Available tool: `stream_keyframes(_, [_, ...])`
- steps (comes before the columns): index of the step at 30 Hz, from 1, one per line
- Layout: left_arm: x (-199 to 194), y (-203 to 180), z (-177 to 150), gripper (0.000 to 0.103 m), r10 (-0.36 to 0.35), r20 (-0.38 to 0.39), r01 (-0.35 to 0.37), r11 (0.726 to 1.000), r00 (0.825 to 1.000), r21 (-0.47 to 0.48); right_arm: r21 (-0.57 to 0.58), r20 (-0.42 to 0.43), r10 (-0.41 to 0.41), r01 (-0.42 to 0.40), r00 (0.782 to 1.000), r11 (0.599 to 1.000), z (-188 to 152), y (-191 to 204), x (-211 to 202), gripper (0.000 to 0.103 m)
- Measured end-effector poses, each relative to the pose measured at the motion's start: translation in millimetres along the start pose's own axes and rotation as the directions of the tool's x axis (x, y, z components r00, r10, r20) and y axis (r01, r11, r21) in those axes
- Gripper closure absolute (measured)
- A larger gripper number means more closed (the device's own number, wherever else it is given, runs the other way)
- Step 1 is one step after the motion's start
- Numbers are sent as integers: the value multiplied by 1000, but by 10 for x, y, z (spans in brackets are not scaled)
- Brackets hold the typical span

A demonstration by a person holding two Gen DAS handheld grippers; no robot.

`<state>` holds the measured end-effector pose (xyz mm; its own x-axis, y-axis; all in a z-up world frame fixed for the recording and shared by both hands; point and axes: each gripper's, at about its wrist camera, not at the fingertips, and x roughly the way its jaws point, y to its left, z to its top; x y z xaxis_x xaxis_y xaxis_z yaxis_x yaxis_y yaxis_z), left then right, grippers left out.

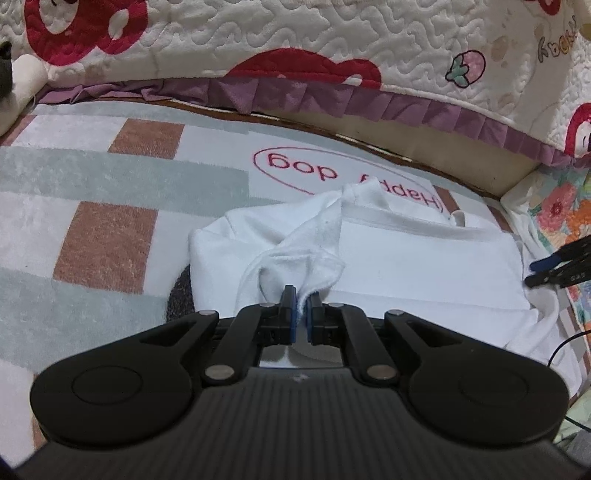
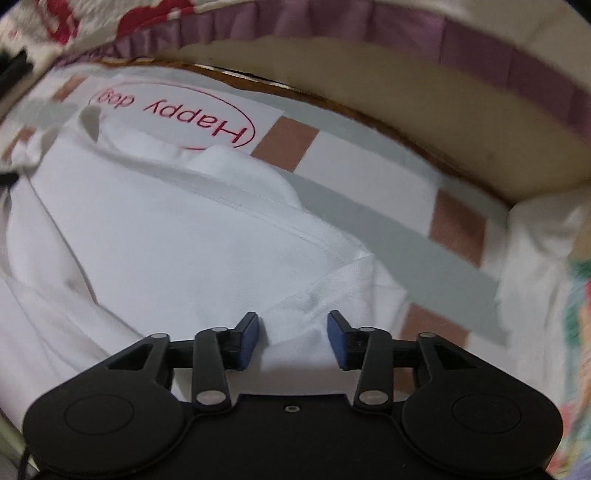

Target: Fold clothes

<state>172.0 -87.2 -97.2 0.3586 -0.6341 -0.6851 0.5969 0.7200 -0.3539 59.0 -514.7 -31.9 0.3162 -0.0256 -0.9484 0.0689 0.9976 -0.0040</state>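
Lying on a checked "Happy dog" rug point(image 1: 122, 229) beside a quilted bedspread point(image 1: 332, 33), the white garment point(image 1: 424, 266) is partly folded. A bunched flap of it is being pinched between the closed pads of the left gripper point(image 1: 302, 314). Its other corner is sitting between the parted jaws of the right gripper point(image 2: 294, 334), untouched by either pad.

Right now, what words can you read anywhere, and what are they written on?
"Happy dog": red letters inside a red oval on the checked rug, upside down from here, partly covered by the white garment in the left wrist view.
Green letters on the quilted bedcover, beside a strawberry picture: cut off at the edge, unreadable.
Tiny print on the right gripper: too small to read.
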Motion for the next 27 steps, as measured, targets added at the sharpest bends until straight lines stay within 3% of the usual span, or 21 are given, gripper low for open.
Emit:
stream_keyframes(2, [-12, -23, -3, 98, 0, 28, -1, 1000, 1000, 23, 37, 2, 16, -16, 1000, 999, -22, -37, 91, 45])
stream_keyframes(4, [-34, -52, 5, 99, -3, 60, 1, 999, 998, 36, 47, 33, 8, -10, 999, 999, -56, -41, 108, 55])
stream_keyframes(5, [-60, -57, 19, 99, -7, 87, 4, 999, 996, 34, 48, 60, 6, -9, 998, 999, -70, -54, 67, 81])
stream_keyframes(6, [-96, -57, 39, 99, -12, 121, 9, 1000, 993, 27, 44, 97, 5, -10, 995, 999, -81, -75, -10, 96])
stream_keyframes(7, [-133, -50, 63, 99, -17, 155, 15, 1000, 988, 19, 41, 134, 5, -10, 991, 999, -93, -95, -87, 98])
stream_keyframes(10, [-221, -4, 137, 99, -33, 240, 37, 999, 970, -12, 102, 220, -28, 6, 975, 995, -105, -253, -329, 98])
stream_keyframes(20, [-207, 48, 156, 99, 24, 321, -5, 998, 947, -63, 349, 327, -84, -38, 941, 937, -225, -657, -533, 98])
stream_keyframes(27, [-206, 133, 138, 96, 59, 341, -20, 993, 938, -116, 364, 319, -173, 48, 932, 930, -165, -647, -447, 99])
